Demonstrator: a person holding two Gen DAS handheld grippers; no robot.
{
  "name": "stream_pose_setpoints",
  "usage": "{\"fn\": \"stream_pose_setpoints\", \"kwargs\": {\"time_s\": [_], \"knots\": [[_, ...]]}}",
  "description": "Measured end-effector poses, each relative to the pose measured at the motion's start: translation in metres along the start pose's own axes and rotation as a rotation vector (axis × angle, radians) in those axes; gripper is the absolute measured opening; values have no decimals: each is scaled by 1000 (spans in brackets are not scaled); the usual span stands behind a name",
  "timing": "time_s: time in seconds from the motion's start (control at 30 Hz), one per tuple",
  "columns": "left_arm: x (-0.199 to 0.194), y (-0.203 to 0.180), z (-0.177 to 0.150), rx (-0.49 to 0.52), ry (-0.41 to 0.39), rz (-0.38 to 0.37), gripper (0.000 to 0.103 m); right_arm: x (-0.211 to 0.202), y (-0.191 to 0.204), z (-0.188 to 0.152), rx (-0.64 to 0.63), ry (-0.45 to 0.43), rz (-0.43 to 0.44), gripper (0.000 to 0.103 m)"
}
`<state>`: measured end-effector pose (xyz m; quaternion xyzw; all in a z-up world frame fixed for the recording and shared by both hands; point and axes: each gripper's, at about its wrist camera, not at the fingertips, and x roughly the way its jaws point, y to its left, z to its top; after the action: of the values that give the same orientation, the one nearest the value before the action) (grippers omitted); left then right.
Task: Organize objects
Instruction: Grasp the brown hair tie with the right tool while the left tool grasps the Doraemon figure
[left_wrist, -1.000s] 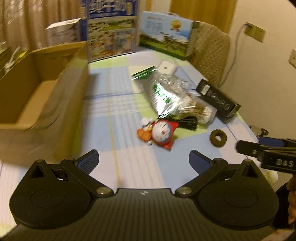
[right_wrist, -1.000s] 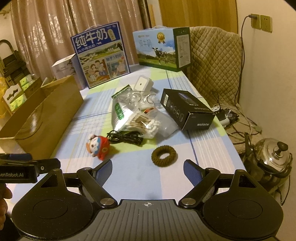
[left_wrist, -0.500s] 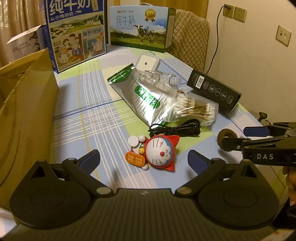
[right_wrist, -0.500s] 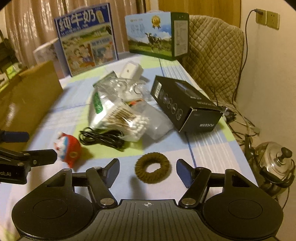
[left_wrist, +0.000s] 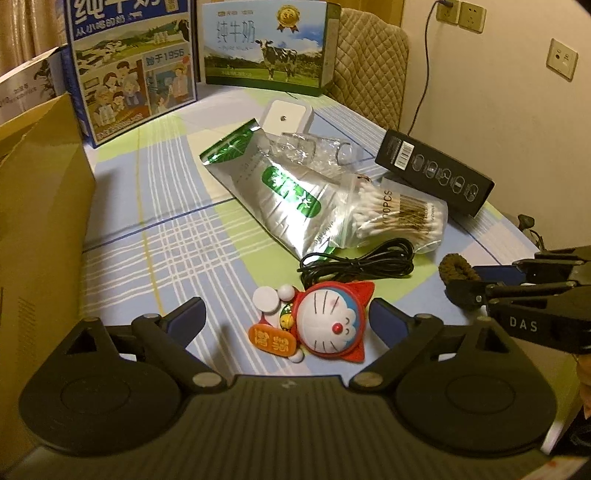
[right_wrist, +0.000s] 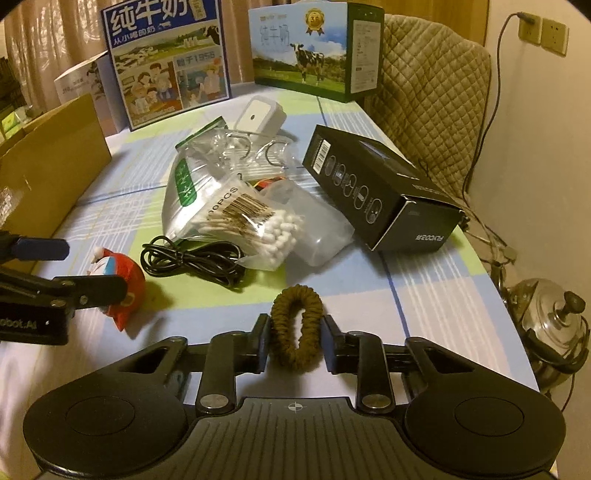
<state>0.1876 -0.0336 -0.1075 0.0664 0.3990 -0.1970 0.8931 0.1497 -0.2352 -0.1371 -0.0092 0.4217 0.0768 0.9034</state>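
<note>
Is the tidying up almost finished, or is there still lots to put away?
Only just started. Nothing looks put away yet. The right gripper is shut on the brown hair tie. The left gripper is open around the cat toy. The black cable, cotton swabs, foil pouch and black box still lie on the table.

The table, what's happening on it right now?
A person is tidying a cluttered table with two tools. The right hand-held gripper has closed on a brown hair tie, which looks squeezed between its fingers. The left hand-held gripper is open around a red toy, not yet gripping it. A cable, cotton swabs, a foil pouch and a black box lie untouched. A cardboard box sits at the left.
</note>
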Motion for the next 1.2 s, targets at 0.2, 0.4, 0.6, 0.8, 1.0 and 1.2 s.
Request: {"fn": "stream_pose_setpoints", "kwargs": {"time_s": [0.2, 0.4, 0.6, 0.8, 1.0, 1.2], "knots": [[8, -7, -1, 50, 39, -15, 88, 1, 2, 0, -4, 2, 0, 21], [14, -6, 1, 27, 48, -27, 78, -1, 1, 0, 16, 2, 8, 20], [18, -5, 3, 2, 63, -44, 69, -3, -1, 2, 36, -5, 18, 18], [10, -8, 1, -31, 69, -37, 68, -8, 1, 2, 31, -25, 23, 16], [-13, -14, -1, -66, 68, -29, 65, -20, 8, 3, 10, -61, 32, 16], [-51, -10, 7, -78, 14, -15, 65, -42, 22, 12, -26, -105, 57, 16]]}}
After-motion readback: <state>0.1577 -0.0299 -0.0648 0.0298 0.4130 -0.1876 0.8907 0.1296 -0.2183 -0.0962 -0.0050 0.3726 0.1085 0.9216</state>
